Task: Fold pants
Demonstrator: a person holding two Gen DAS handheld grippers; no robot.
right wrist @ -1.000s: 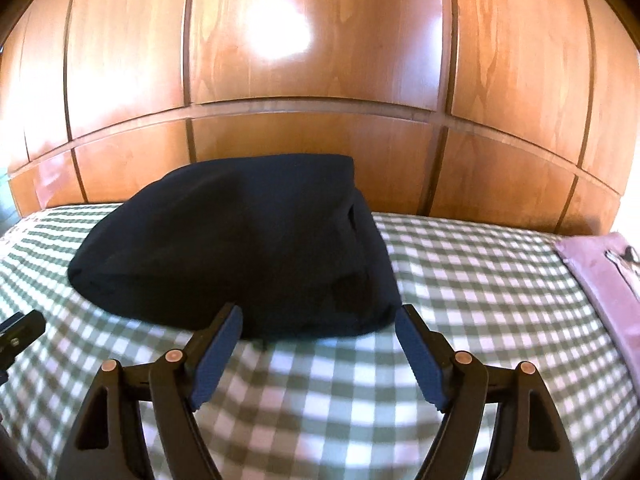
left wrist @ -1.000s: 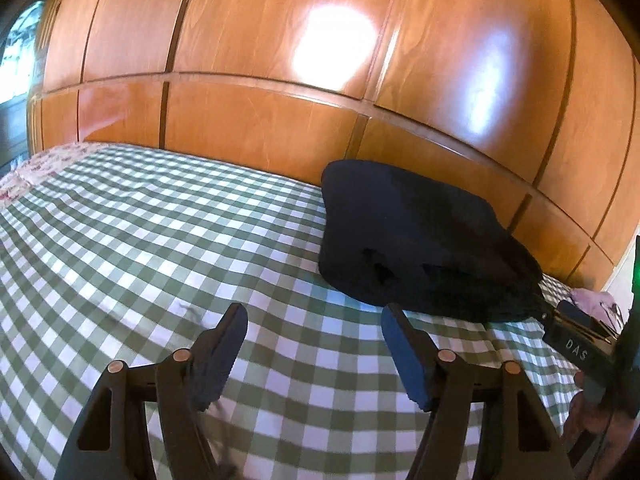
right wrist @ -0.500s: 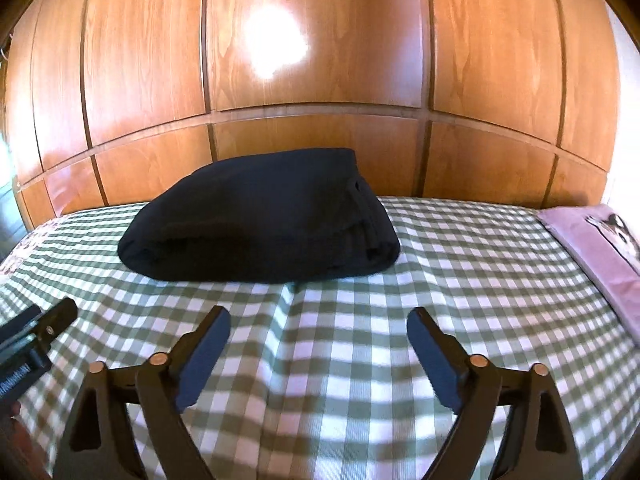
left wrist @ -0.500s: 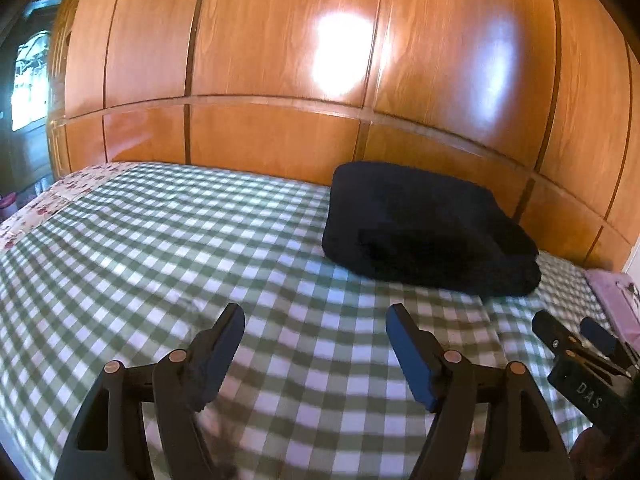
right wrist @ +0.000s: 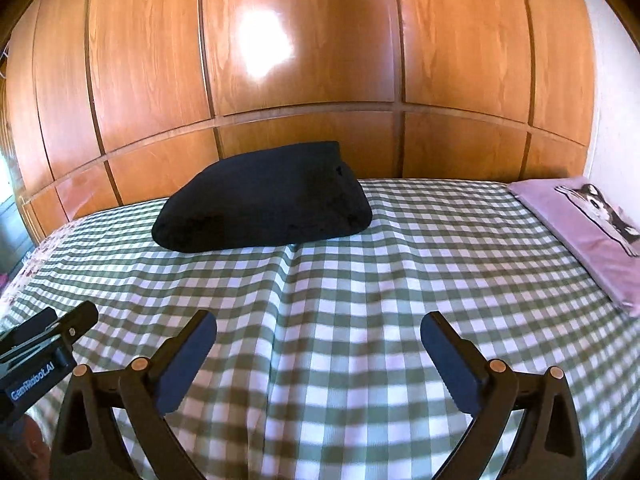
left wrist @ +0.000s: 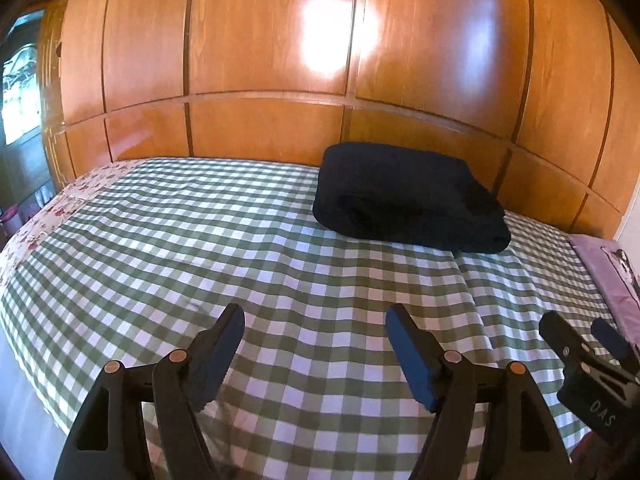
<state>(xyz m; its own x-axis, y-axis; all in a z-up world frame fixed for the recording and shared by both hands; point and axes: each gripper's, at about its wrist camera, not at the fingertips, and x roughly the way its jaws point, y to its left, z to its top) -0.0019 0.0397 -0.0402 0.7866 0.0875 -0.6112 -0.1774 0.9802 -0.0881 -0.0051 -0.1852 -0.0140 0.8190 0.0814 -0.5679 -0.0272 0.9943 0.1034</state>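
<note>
Dark folded pants [left wrist: 404,196] lie in a compact bundle on the checked bed near the wooden headboard, seen also in the right wrist view as the pants [right wrist: 264,198]. My left gripper [left wrist: 314,320] hovers open over bare bedcover, well short of the bundle, nothing between its blue pads. My right gripper [right wrist: 318,326] is likewise back from the pants, its jaws opening wide with only bedcover between them. Each gripper shows at the edge of the other's view: the right gripper [left wrist: 582,334] at the lower right, the left gripper [right wrist: 52,328] at the lower left.
A green-and-white checked bedcover [left wrist: 200,248] spans the bed, with a crease [right wrist: 282,280] running toward me from the pants. A glossy wooden headboard [right wrist: 304,60] stands behind. A lilac pillow [right wrist: 588,224] with an animal print lies at the right; a floral sheet [left wrist: 52,208] edges the left.
Both grippers have drawn back from the pants, which now look smaller and farther away. The right gripper's jaws have spread wider. The pants have not moved.
</note>
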